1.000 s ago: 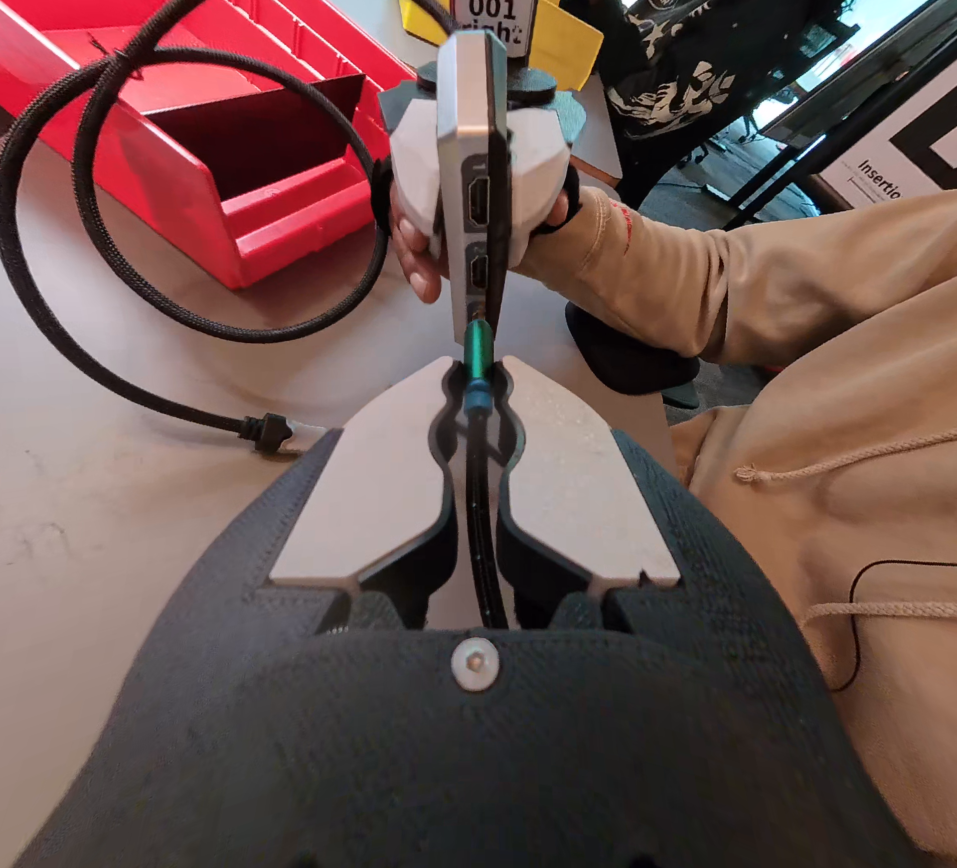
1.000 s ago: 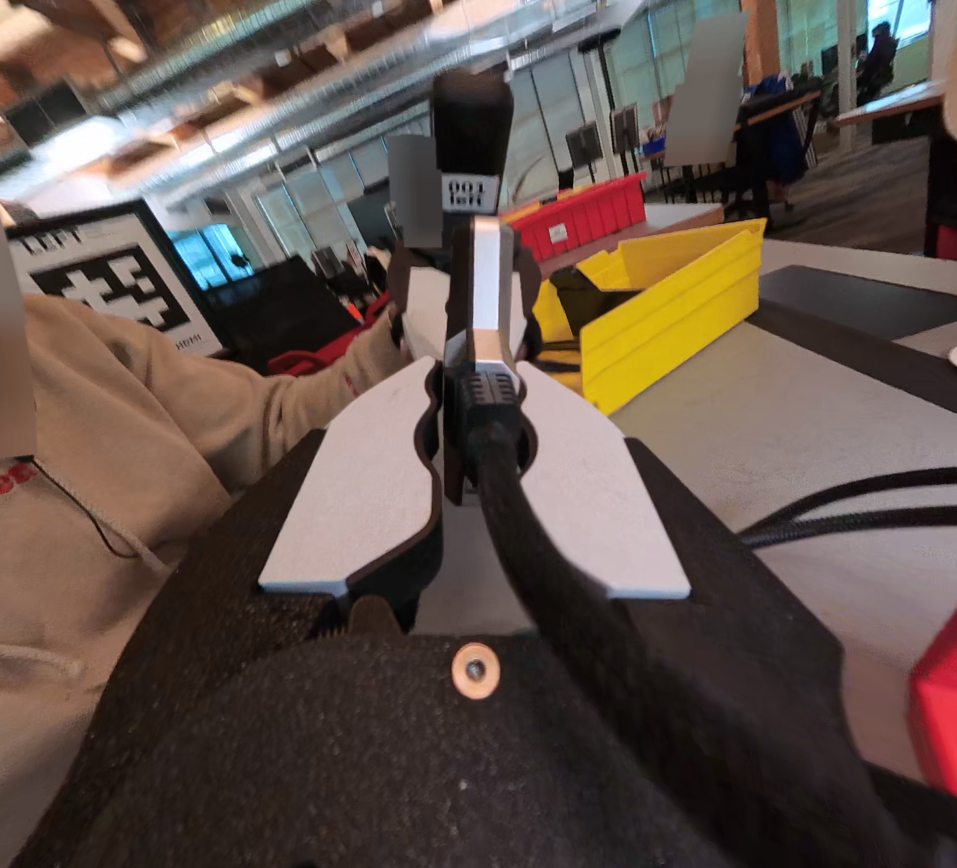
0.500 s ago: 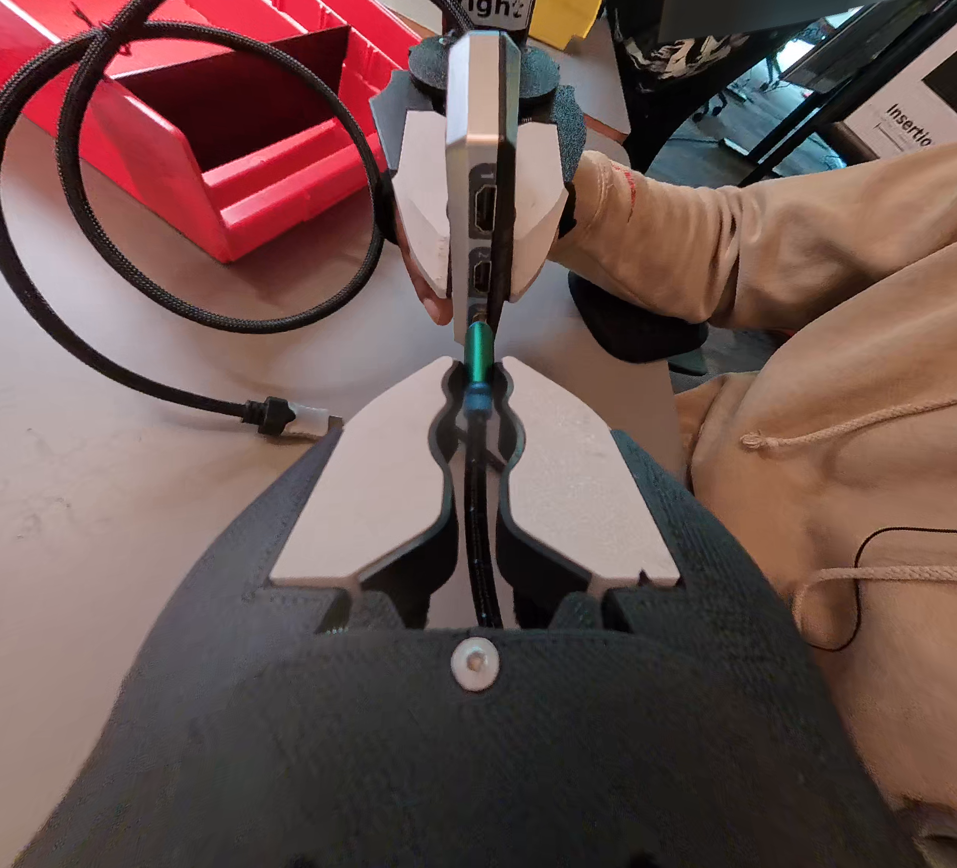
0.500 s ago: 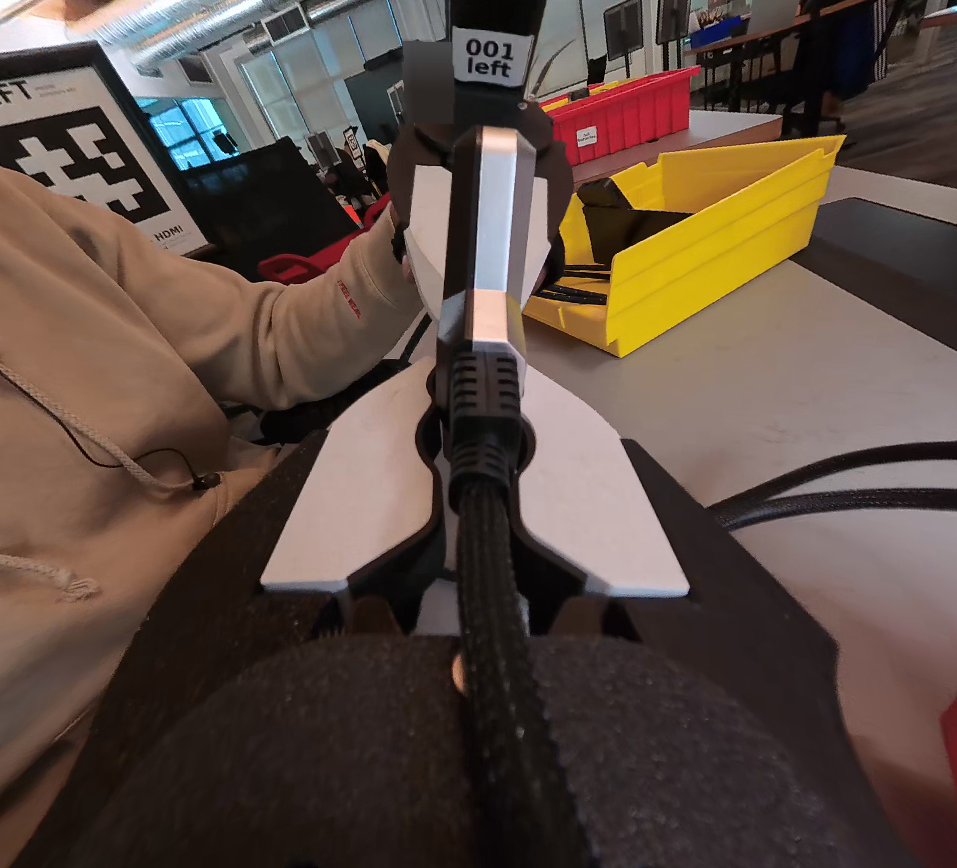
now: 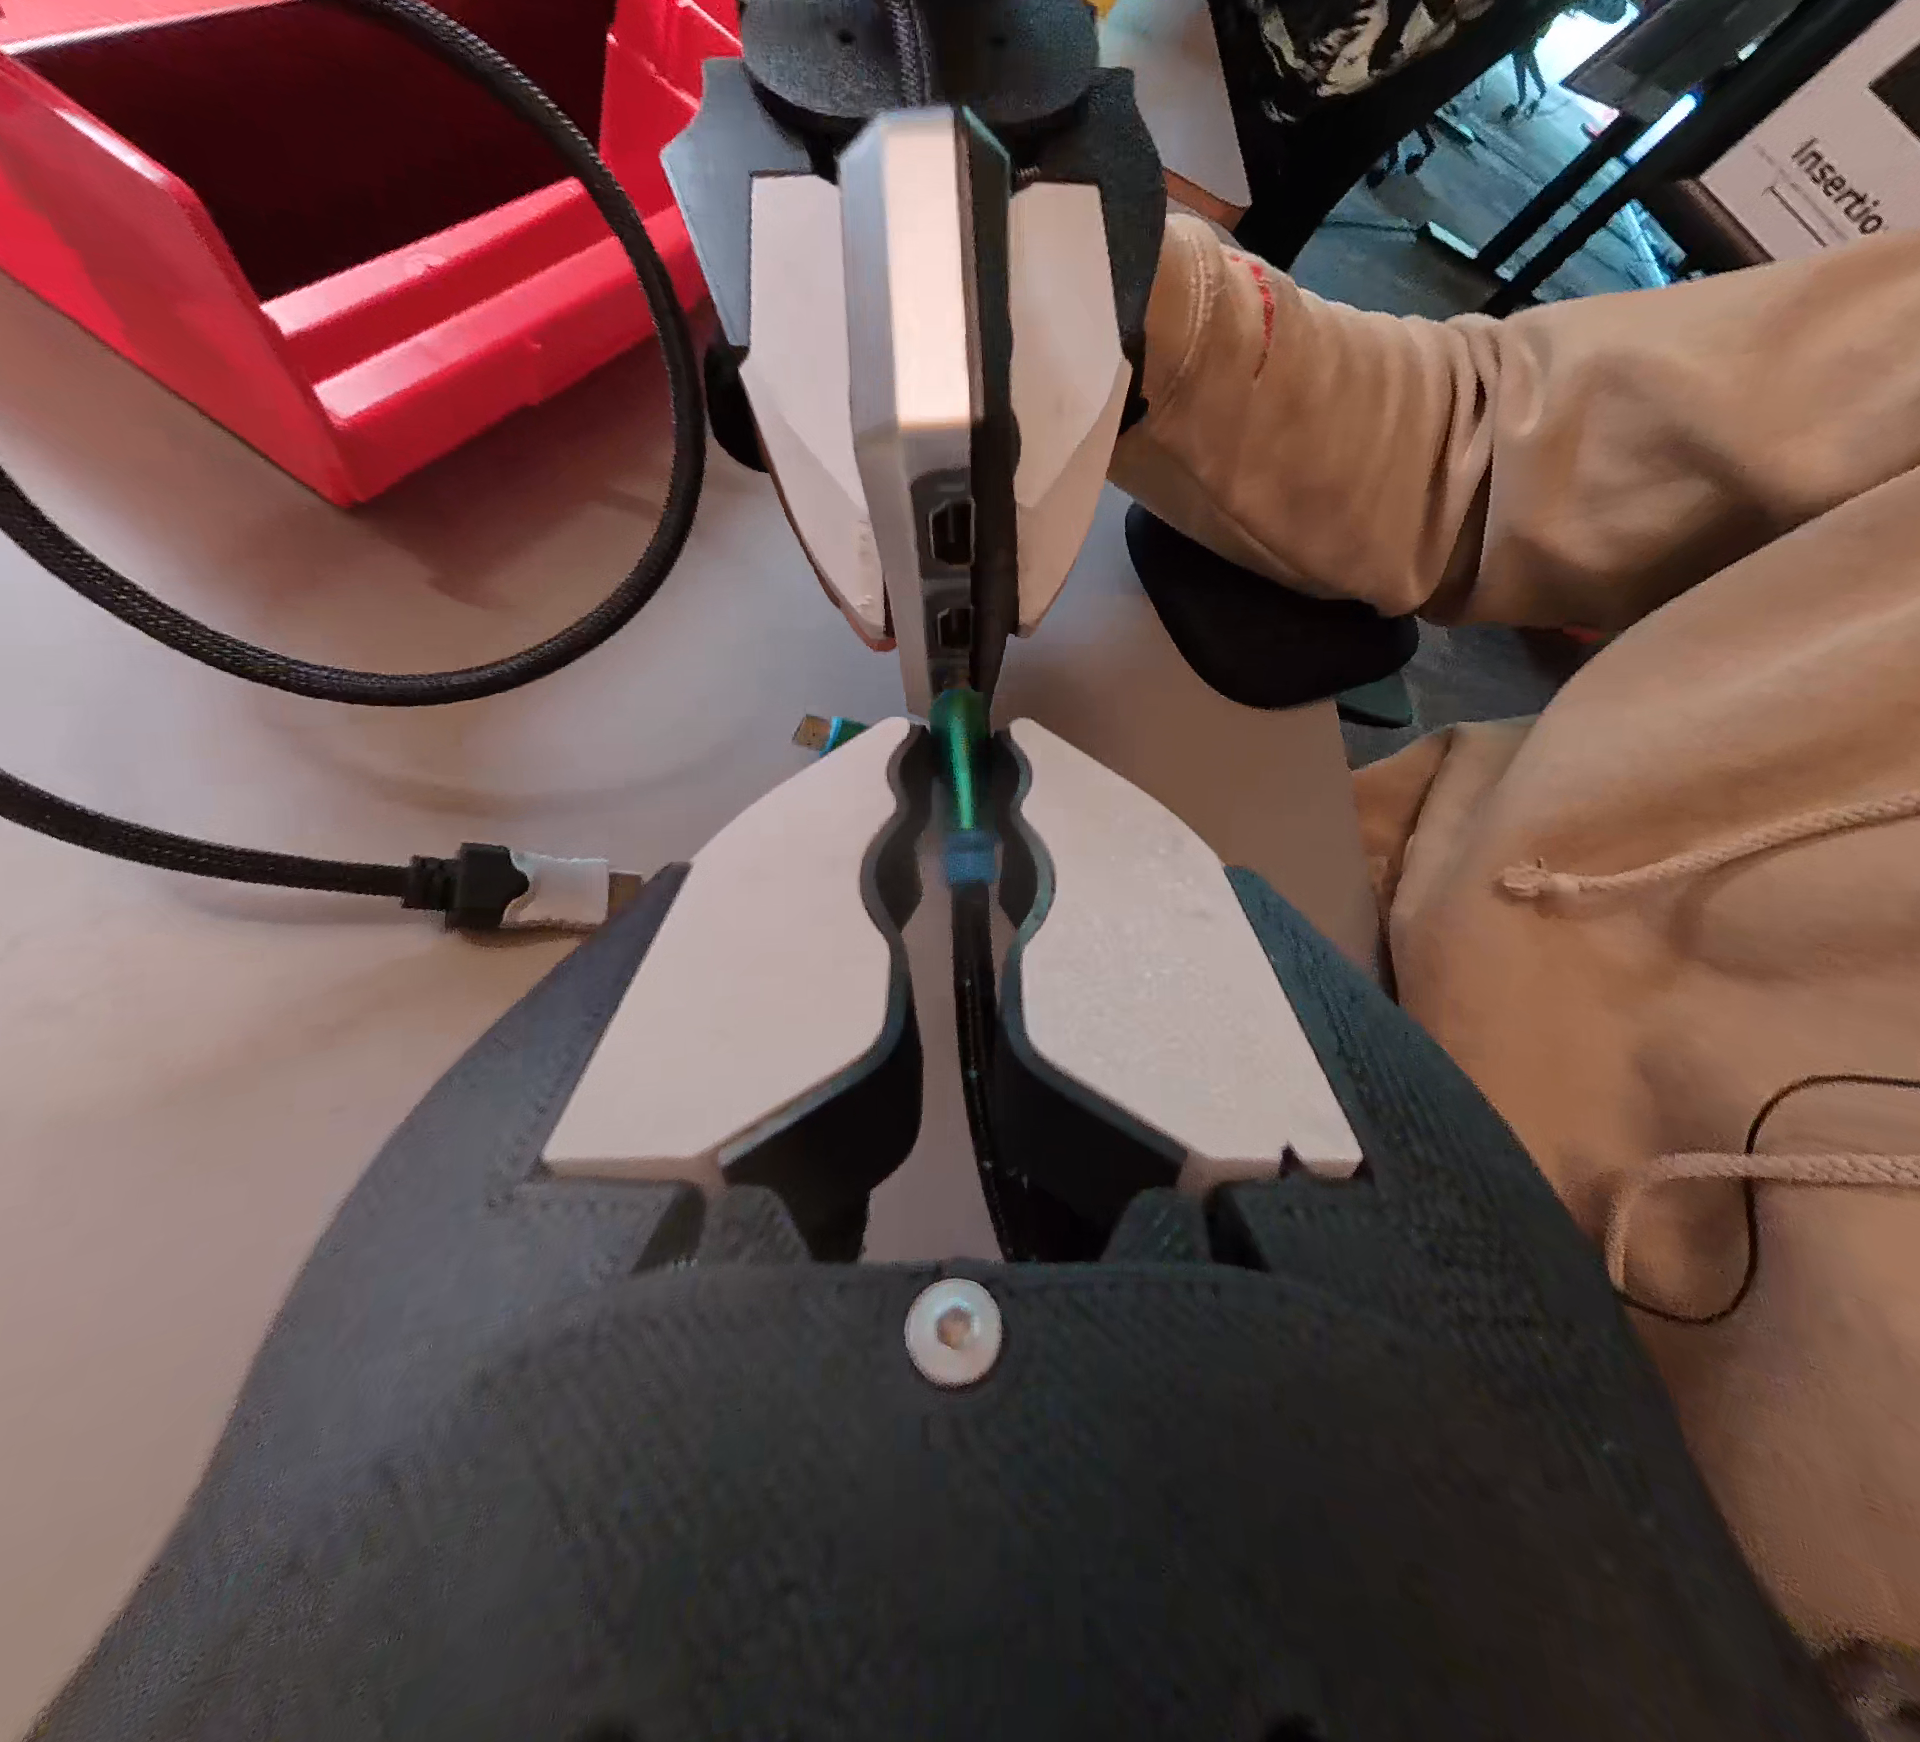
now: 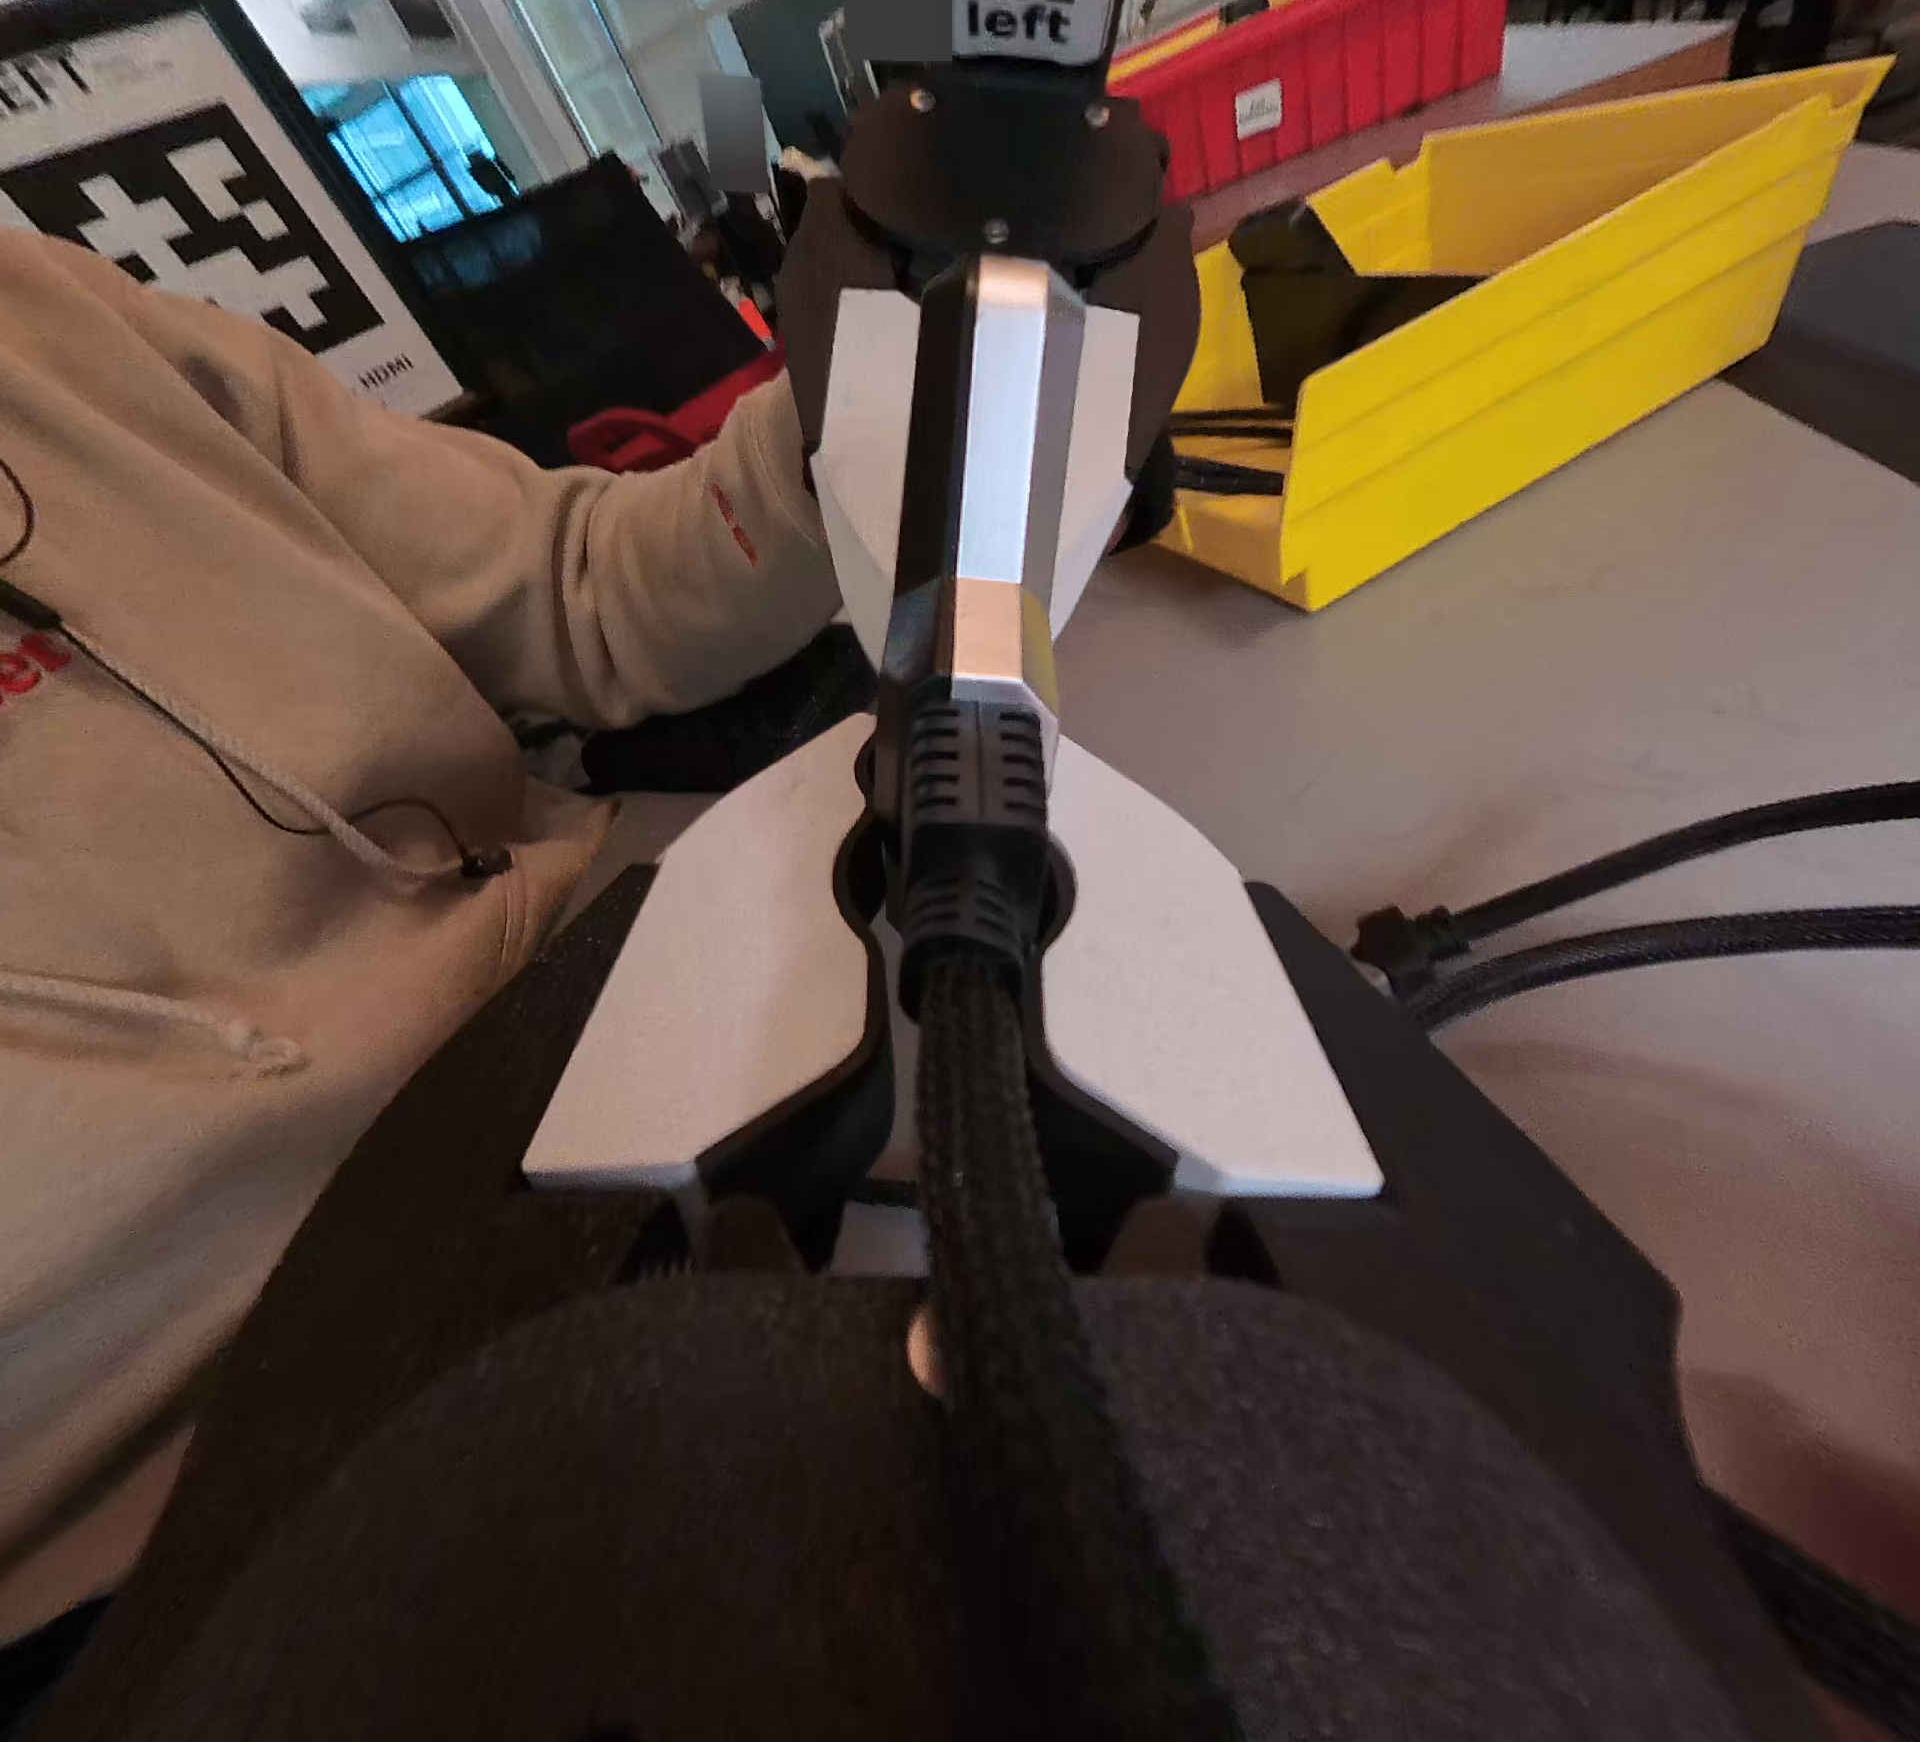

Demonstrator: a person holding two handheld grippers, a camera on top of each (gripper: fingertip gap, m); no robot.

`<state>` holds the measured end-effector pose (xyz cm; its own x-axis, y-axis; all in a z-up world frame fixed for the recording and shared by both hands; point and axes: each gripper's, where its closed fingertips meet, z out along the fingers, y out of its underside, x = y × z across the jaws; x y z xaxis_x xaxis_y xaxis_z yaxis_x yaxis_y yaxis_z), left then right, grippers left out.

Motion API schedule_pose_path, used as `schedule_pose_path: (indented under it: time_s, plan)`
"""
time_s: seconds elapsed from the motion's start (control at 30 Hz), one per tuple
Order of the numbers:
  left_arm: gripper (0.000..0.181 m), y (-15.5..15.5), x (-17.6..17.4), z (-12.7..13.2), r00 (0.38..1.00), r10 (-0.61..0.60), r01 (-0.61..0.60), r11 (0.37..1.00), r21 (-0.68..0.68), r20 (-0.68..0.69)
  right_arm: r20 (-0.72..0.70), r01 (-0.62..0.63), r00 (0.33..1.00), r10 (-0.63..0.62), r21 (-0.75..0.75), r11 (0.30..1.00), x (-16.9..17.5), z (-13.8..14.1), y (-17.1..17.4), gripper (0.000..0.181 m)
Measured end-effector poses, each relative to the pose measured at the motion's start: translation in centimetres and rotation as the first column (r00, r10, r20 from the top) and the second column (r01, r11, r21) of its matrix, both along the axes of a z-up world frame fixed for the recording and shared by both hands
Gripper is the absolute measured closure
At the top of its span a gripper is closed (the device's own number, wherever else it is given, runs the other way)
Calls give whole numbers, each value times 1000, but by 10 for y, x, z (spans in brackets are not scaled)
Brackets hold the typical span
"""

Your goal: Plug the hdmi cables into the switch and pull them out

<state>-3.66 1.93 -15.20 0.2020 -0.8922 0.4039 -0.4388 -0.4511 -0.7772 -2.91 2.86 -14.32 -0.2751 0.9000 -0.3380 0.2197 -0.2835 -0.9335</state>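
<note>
1. Two handheld claws meet over a grey tabletop [image 5: 208,1121], an HDMI switch [image 5: 914,362] held between them.
2. The right claw [image 6: 961,793] is clamped on the silver switch, gripping the end where a thick black braided cable [image 6: 987,1121] enters it.
3. The left claw [image 5: 961,742] is closed on a green-tipped plug [image 5: 958,778], whose nose sits at the lowest port on the switch's edge; two ports above it are open.
4. A loose black braided HDMI cable [image 5: 312,871] lies on the tabletop, its silver-sleeved plug beside the left claw.
5. A red bin [image 5: 416,362] stands behind the loose cable; a yellow bin [image 6: 1507,362] appears in the right wrist view.
</note>
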Motion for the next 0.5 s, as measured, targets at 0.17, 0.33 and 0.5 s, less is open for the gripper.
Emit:
schedule_pose_path:
  time_s: [0.17,0.33,0.5]
  plan:
    - [174,-2,10,-8,1000,-15,15,1000,-10,0,97,-28,995,22,60,998,3,-12,-5,160]
    - [172,2,3,8,1000,9,-10,999,46,14,7,-5,1000,4,60,998,-1,1,-2,159]
    - [157,4,-14,18,998,56,-49,984,172,-37,-48,61,997,-58,55,997,-3,9,9,159]
